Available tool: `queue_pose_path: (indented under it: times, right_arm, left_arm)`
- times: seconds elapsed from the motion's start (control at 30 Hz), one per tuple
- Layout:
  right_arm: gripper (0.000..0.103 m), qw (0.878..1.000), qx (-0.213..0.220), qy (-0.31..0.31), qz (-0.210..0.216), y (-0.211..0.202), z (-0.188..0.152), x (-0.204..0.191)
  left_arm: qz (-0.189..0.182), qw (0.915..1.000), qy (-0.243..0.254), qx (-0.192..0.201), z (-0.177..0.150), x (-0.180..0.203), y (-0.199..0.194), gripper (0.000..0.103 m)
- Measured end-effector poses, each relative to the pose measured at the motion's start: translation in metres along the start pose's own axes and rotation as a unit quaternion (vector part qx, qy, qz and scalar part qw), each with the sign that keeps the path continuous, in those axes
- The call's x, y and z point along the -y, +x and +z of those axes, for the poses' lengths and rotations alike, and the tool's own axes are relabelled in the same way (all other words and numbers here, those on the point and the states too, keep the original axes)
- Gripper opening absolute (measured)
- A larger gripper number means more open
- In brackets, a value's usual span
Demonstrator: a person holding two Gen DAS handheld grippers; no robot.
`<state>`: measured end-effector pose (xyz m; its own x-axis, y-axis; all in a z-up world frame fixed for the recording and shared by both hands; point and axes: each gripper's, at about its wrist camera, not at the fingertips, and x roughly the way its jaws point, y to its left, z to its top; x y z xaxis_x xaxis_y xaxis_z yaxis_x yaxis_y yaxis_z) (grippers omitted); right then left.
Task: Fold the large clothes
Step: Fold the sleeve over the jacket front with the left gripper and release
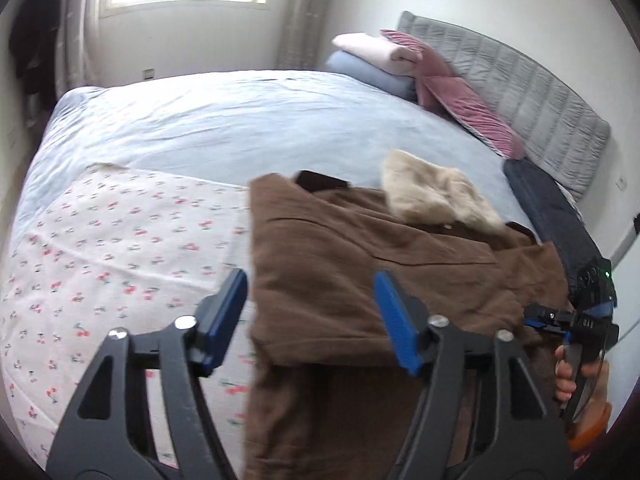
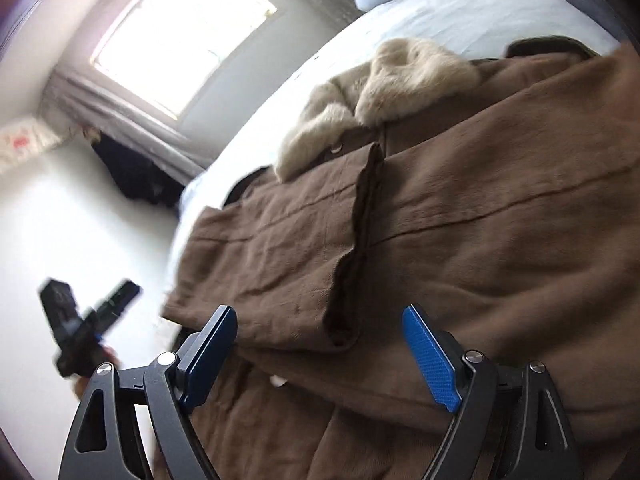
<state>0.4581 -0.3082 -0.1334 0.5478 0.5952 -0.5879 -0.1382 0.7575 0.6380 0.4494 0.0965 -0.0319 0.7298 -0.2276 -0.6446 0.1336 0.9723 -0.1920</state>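
Left wrist: brown coat point(image 1: 360, 264) lies under open left claw point(image 1: 310, 320).

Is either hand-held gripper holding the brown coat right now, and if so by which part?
Neither. The left hand-held gripper and right hand-held gripper both stand open above the coat, gripping nothing.

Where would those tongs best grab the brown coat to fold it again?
Probably the brown coat at its near folded edge, approached from the bed's near side: that edge lies thick and free just ahead of the open right tongs, away from the bulky fur collar.
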Motion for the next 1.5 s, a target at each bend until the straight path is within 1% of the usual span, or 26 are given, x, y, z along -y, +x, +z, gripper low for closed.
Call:
queue_pose_path:
  times: [0.03,0.07,0.1,0.17,0.2,0.27,0.3,0.37,0.43,0.47,0.53,0.57,0.6,0.67,0.73,0.83,1.0,1.03,1.1,1.17,1.2,1.23,1.3,1.4,1.47,1.5]
  right_arm:
    - [0.077,1.000,0.008,-0.009,0.005,0.004,0.001,-0.003]
    - [0.049,1.000,0.005,-0.017,0.025,0.011,0.002,-0.007]
    - [0.015,0.999,-0.002,-0.023,0.038,0.017,0.003,-0.010]
    - [0.011,0.998,0.017,-0.046,0.029,0.014,0.004,-0.020]
    - [0.010,0.997,0.033,-0.057,0.028,0.007,0.005,-0.025]
    - [0.009,0.991,0.095,-0.083,0.050,-0.024,0.009,-0.039]
    - [0.009,0.988,0.114,-0.094,0.048,-0.033,0.011,-0.043]
    - [0.009,0.982,0.153,-0.113,0.000,-0.049,0.012,-0.047]
    - [0.009,0.980,0.151,-0.112,-0.061,-0.044,0.014,-0.037]
    - [0.009,0.982,0.133,-0.103,-0.083,-0.035,0.015,-0.028]
    - [0.009,0.987,0.104,-0.082,-0.089,-0.024,0.017,-0.016]
    - [0.009,0.988,0.102,-0.079,-0.089,-0.024,0.017,-0.012]
    - [0.009,0.988,0.103,-0.080,-0.085,-0.024,0.017,-0.013]
    - [0.009,0.986,0.113,-0.091,-0.079,-0.028,0.017,-0.018]
    - [0.009,0.986,0.115,-0.095,-0.070,-0.031,0.017,-0.019]
    - [0.009,0.988,0.100,-0.086,-0.078,-0.028,0.014,-0.019]
    - [0.009,0.990,0.051,-0.078,-0.109,-0.036,0.017,-0.025]
    - [0.009,0.988,0.031,-0.090,-0.121,-0.035,0.015,-0.029]
    - [0.013,0.984,-0.001,-0.104,-0.146,-0.031,0.011,-0.035]
    - [0.017,0.978,-0.029,-0.108,-0.174,-0.028,0.009,-0.035]
    - [0.025,0.978,-0.030,-0.104,-0.178,-0.030,0.010,-0.034]
    - [0.030,0.980,-0.019,-0.095,-0.176,-0.035,0.012,-0.032]
    - [0.044,0.983,0.021,-0.087,-0.158,-0.047,0.017,-0.030]
    - [0.045,0.985,0.074,-0.101,-0.119,-0.055,0.018,-0.032]
    - [0.045,0.987,0.077,-0.110,-0.091,-0.044,0.016,-0.031]
    - [0.045,0.988,0.070,-0.110,-0.086,-0.036,0.016,-0.031]
  left_arm:
    - [0.003,1.0000,-0.001,-0.003,0.001,-0.004,0.003,0.051]
    - [0.006,0.9999,-0.002,-0.008,0.001,-0.007,0.007,0.042]
    - [0.010,0.9998,-0.001,-0.016,0.002,-0.009,0.013,0.032]
    - [0.009,0.9996,0.005,-0.028,0.004,-0.009,0.019,0.016]
    - [0.005,0.9995,0.009,-0.029,0.006,-0.008,0.022,0.013]
    - [-0.007,0.9994,0.017,-0.028,0.008,-0.003,0.027,0.013]
    - [-0.011,0.9993,0.019,-0.030,0.008,-0.002,0.029,0.013]
    - [-0.015,0.9984,0.026,-0.048,0.007,0.005,0.042,0.013]
    - [-0.001,0.9968,0.036,-0.071,0.002,0.011,0.057,0.013]
    - [0.004,0.9963,0.039,-0.076,0.000,0.013,0.061,0.013]
    - [0.011,0.9959,0.035,-0.083,-0.007,0.014,0.060,0.018]
    - [0.005,0.9958,0.037,-0.084,-0.011,0.015,0.056,0.032]
    - [0.001,0.9957,0.045,-0.081,-0.016,0.016,0.049,0.053]
    - [0.008,0.9948,0.075,-0.069,-0.026,0.019,0.035,0.068]
    - [0.013,0.9915,0.103,-0.078,-0.035,0.021,0.029,0.069]
    - [0.024,0.9892,0.102,-0.102,-0.034,0.017,0.035,0.069]
    - [-0.001,0.9965,0.059,-0.059,0.000,0.022,0.046,0.067]
    - [-0.002,0.9966,0.059,-0.057,0.007,0.027,0.053,0.064]
    - [0.000,0.9960,0.063,-0.063,0.015,0.037,0.069,0.040]
    - [0.003,0.9945,0.063,-0.083,0.024,0.046,0.096,0.034]
    - [0.009,0.9941,0.062,-0.089,0.027,0.049,0.107,0.033]
    - [0.014,0.9938,0.062,-0.091,0.029,0.051,0.117,0.033]
    - [0.025,0.9930,0.069,-0.093,0.031,0.052,0.132,0.033]
    - [0.043,0.9899,0.085,-0.104,0.029,0.048,0.153,0.033]
    - [0.043,0.9884,0.082,-0.120,0.019,0.039,0.168,0.033]
    - [0.036,0.9898,0.075,-0.115,0.013,0.034,0.171,0.033]
